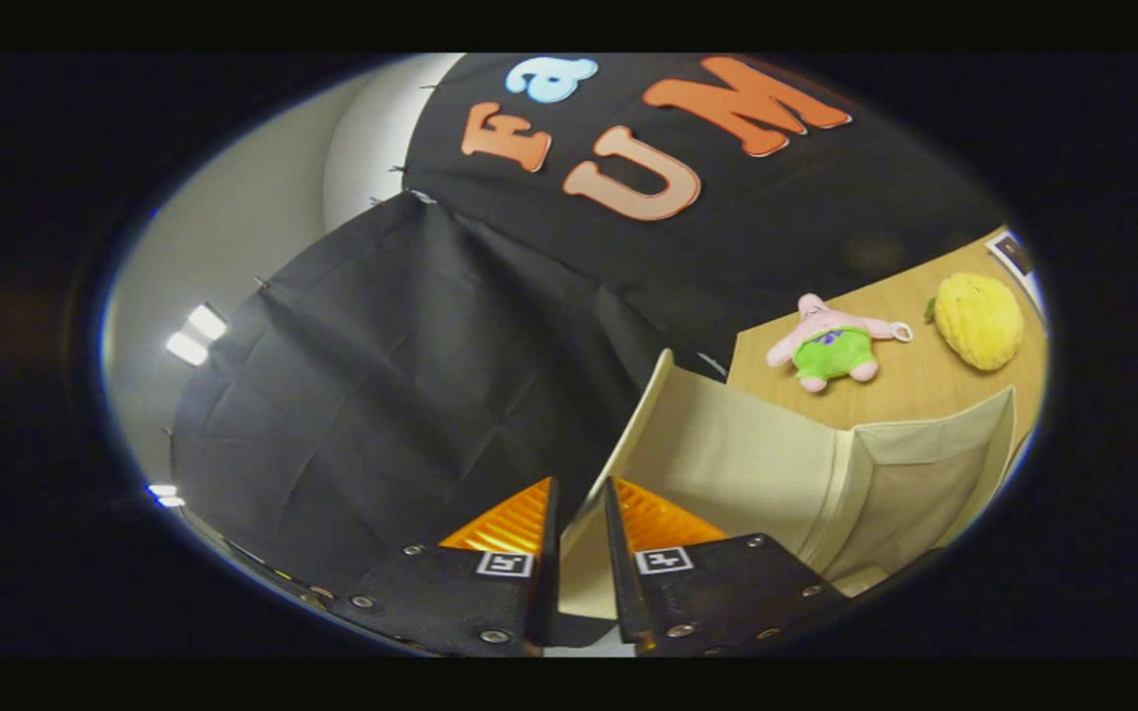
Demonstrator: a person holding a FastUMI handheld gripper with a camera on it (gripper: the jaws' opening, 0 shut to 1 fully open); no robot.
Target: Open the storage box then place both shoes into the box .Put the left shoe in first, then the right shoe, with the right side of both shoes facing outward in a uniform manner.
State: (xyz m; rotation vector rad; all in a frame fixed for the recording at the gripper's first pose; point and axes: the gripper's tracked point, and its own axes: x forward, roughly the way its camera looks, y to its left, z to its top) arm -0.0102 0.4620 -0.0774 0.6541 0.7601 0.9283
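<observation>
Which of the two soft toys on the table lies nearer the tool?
The pink star-shaped toy in green shorts; the yellow round one lies farther off. The tool grips the box's flap.

recording booth | black cloth wall (371, 395) | wooden table (925, 385) | plush toys (831, 346)

Storage box (757, 464) interior perhaps hidden
</observation>
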